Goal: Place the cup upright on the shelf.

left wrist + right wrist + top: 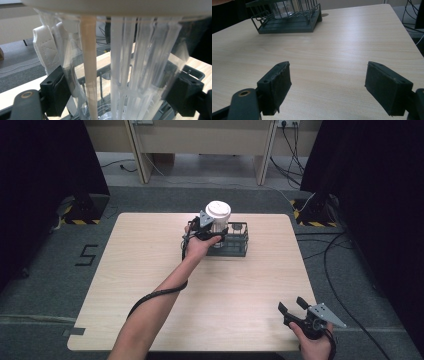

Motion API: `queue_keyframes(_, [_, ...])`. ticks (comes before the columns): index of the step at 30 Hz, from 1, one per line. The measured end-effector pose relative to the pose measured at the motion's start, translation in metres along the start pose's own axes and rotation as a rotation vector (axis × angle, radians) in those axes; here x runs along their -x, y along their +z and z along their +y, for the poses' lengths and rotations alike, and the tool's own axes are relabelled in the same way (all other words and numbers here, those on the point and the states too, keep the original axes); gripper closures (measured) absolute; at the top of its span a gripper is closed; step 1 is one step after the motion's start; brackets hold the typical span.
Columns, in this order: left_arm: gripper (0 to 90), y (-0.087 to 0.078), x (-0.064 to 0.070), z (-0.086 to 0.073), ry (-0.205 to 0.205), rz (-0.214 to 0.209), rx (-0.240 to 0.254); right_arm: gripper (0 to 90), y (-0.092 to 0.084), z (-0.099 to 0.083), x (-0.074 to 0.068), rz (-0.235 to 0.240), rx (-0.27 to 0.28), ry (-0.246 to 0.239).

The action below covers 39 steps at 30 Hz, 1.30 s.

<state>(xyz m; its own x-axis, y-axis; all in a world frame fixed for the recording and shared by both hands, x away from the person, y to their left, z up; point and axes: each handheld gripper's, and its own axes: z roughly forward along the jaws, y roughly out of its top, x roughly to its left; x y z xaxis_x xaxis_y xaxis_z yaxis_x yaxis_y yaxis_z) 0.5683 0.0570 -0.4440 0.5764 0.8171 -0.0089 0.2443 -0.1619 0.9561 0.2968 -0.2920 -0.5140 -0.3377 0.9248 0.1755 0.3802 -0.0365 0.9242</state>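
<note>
The left arm reached far forward across the table, its left gripper (212, 226) clamped on a clear ribbed jar (130, 75). The right gripper (291, 306) sat low near the person, jaws spread wide apart.
</note>
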Motion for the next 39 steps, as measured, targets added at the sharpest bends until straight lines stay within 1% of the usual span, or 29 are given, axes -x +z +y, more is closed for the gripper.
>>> queue_keyframes(7, [16.7,-0.002,0.001,0.0,0.003,-0.002,-0.004,21.1,0.0,0.0,0.0,0.001,-0.001,0.001])
queue_keyframes(10, [15.1,-0.004,0.002,0.0,-0.001,0.002,-0.005,21.1,0.0,0.0,0.0,0.001,-0.001,0.002])
queue_keyframes(18, [14.6,-0.011,0.002,0.002,0.001,0.003,0.012,21.1,0.0,0.0,0.0,0.0,-0.002,0.001])
queue_keyframes(23, [14.6,-0.02,0.001,0.002,-0.009,-0.003,0.014,21.0,0.0,0.0,0.0,-0.001,-0.002,0.002])
queue_keyframes(27, [14.6,-0.027,0.002,0.002,-0.006,-0.013,0.026,21.1,0.0,0.0,0.0,-0.001,-0.002,0.002])
queue_keyframes(29, [14.6,-0.031,0.001,0.003,-0.003,-0.012,0.023,21.1,0.001,0.0,0.0,-0.002,-0.002,0.002])
queue_keyframes(32, [14.6,-0.035,0.0,0.003,-0.009,-0.011,0.028,21.0,0.0,0.0,-0.001,-0.003,-0.002,0.003])
queue_keyframes(37, [14.7,-0.044,-0.002,0.004,-0.004,-0.013,0.03,21.0,0.001,0.0,0.0,-0.004,-0.002,0.005])
queue_keyframes(39, [14.7,-0.049,-0.005,0.003,-0.004,-0.016,0.033,21.0,0.0,0.0,0.0,-0.006,-0.002,0.001])
